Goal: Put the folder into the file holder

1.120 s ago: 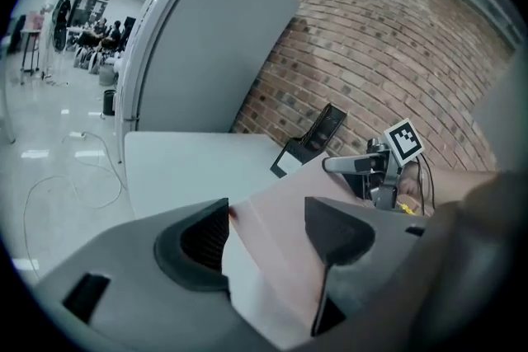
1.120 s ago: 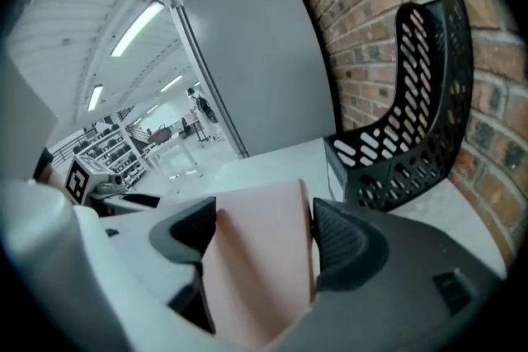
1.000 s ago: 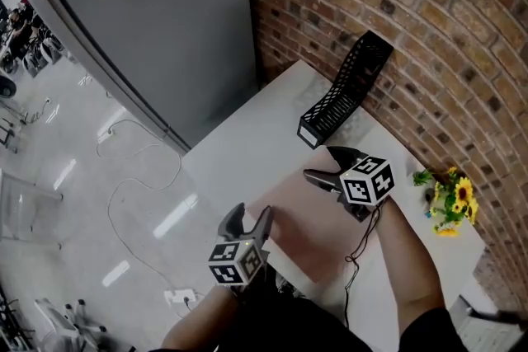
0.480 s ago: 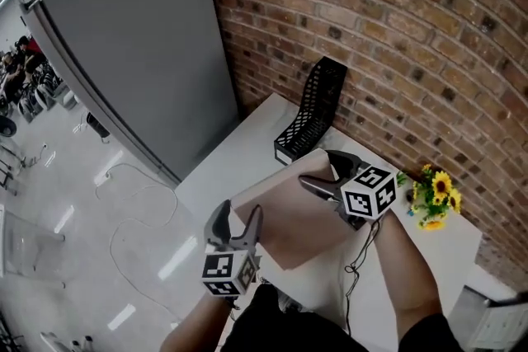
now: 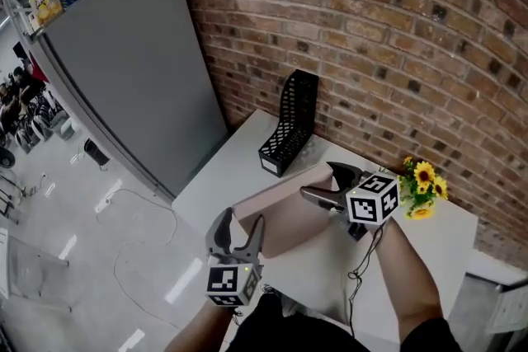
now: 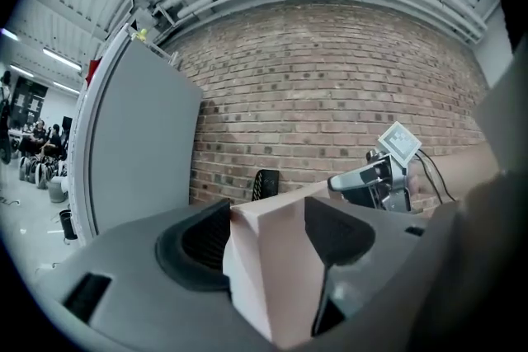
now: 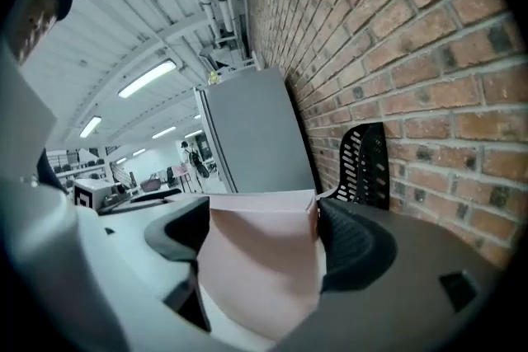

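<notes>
Both grippers carry a pink folder (image 5: 289, 214) tilted above the white table (image 5: 247, 157). My left gripper (image 5: 241, 220) is shut on its near corner, and the folder (image 6: 276, 260) fills the gap between those jaws. My right gripper (image 5: 318, 180) has the far edge of the folder (image 7: 260, 260) between its jaws. They are opening, and the folder still spans from pad to pad. The black mesh file holder (image 5: 287, 124) stands empty against the brick wall, beyond the folder. It also shows as the file holder (image 7: 363, 165) to the right of the right jaws.
A small bunch of yellow flowers (image 5: 421, 185) sits on the table by the wall, right of the right gripper. A tall grey cabinet (image 5: 124, 70) stands left of the table. The brick wall (image 5: 371, 37) runs behind the holder. The table's near-left edge drops to the floor.
The folder lay flat on the table and now hangs tilted between both grippers. The camera has tipped up, so the holder and wall sit more to the left.
</notes>
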`<move>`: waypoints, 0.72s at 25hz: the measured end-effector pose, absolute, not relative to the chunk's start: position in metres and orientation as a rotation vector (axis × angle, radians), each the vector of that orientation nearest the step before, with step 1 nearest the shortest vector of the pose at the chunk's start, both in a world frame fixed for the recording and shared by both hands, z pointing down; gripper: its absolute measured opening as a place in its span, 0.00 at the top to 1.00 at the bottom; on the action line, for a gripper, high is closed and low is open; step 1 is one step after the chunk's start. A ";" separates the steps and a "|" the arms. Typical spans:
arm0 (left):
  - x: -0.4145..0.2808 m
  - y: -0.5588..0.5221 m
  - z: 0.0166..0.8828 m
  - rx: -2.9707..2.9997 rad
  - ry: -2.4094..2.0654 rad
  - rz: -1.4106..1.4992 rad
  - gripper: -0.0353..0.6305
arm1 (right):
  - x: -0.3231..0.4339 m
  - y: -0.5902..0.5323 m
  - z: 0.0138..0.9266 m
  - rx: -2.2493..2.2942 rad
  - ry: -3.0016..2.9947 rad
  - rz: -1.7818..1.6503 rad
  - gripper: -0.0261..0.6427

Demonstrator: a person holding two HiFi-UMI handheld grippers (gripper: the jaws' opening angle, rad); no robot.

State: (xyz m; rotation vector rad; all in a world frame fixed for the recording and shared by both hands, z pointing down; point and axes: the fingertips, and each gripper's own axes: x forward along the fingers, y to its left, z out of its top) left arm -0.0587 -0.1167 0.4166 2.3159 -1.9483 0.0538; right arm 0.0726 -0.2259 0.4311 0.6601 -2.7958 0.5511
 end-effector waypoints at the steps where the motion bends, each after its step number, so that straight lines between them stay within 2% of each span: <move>1: -0.055 -0.113 0.415 2.328 -1.944 0.056 0.53 | 0.078 -0.223 0.429 0.675 -2.814 0.602 0.32; 5: -0.041 -0.098 0.414 2.352 -1.932 0.056 0.53 | 0.096 -0.213 0.423 0.751 -2.843 0.712 0.38; 18: -0.032 -0.075 0.416 2.429 -1.846 0.103 0.53 | 0.120 -0.182 0.423 0.770 -2.845 0.677 0.39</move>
